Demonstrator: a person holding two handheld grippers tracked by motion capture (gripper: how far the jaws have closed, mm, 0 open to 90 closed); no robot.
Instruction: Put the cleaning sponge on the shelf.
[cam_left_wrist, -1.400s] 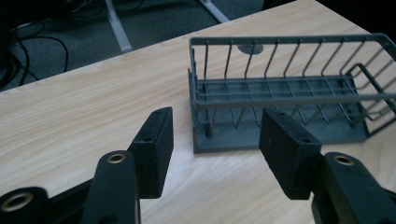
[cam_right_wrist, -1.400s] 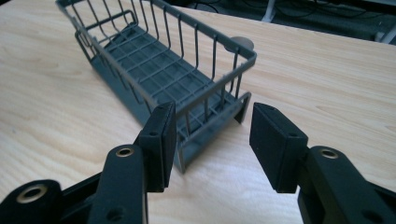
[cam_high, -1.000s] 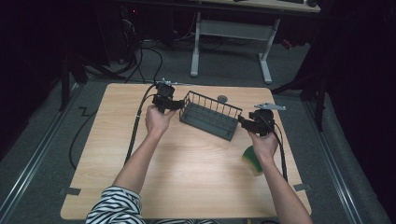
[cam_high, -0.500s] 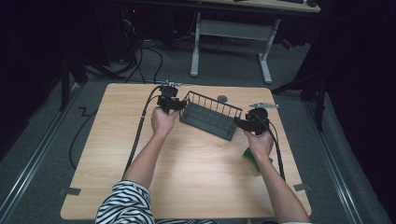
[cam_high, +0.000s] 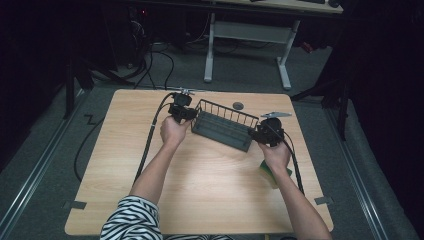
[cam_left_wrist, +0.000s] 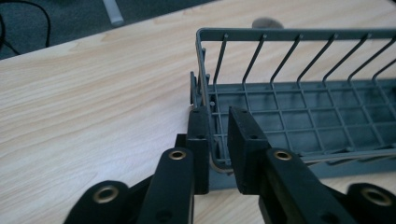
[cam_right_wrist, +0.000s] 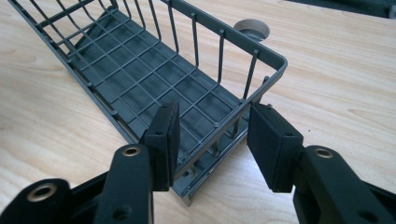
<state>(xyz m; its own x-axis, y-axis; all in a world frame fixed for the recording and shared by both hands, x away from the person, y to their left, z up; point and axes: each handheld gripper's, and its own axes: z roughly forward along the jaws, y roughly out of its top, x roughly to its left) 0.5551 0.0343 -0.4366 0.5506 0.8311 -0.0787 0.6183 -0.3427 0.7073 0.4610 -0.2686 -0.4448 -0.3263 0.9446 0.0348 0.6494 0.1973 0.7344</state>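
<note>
so the grey wire basket sits near the middle-back of the wooden table, lying at a slant, with a gripper at each short end. the left gripper has its jaws drawn close onto the end wall's thin rim, one pad outside and one inside, gripping it as far as i can tell. the right gripper is less far along: its jaws stand wide, straddling the far end's corner without pinching anything. by my reading one end is secured, and the other grip and any lift or carry are left to do. the basket is stiff coated wire, long and narrow, with a grid floor and upright bars under a rounded top rail. behind it a round grey disc is set into the pale, smooth-grained tabletop.
</note>
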